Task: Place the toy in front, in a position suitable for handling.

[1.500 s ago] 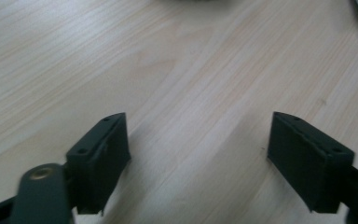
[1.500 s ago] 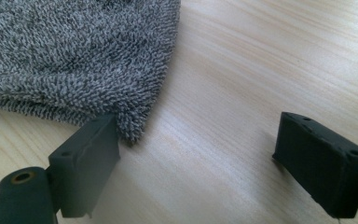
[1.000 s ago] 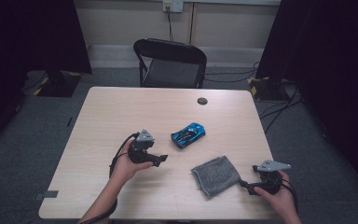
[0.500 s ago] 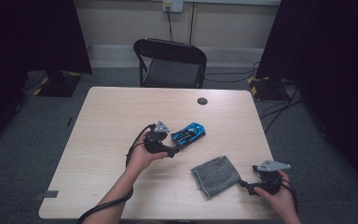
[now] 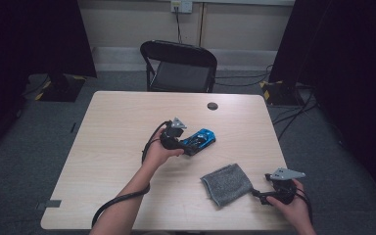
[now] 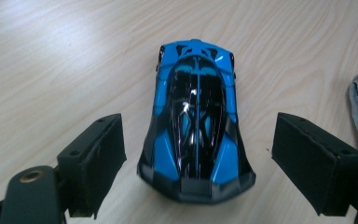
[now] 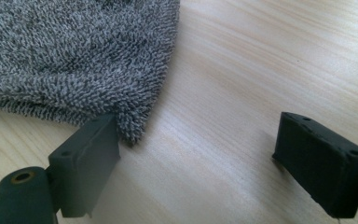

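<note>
From the high view, we see the left claw [image 5: 188, 145] brought up to the near end of the blue toy car [image 5: 199, 141], which sits on its wheels near the middle of the tabletop [image 5: 112, 132]. The right claw [image 5: 257, 194] rests low at the near right edge, just beside a corner of the grey cloth [image 5: 226, 183], which lies flat between it and the car.

In the left gripper view, our jaws stand wide, one on each side of the car's [image 6: 196, 121] near end, with a clear gap to the bodywork on both sides (so nothing is gripped yet).

In the right gripper view, the jaws are also spread wide and hold nothing; the cloth's [image 7: 74, 56] corner lies against the inner face of the left-hand jaw, the other jaw well apart over bare wood.

We judge the work barely begun: the approach to the car is made, while closing on it, lifting it and any use of the cloth remain.
</note>
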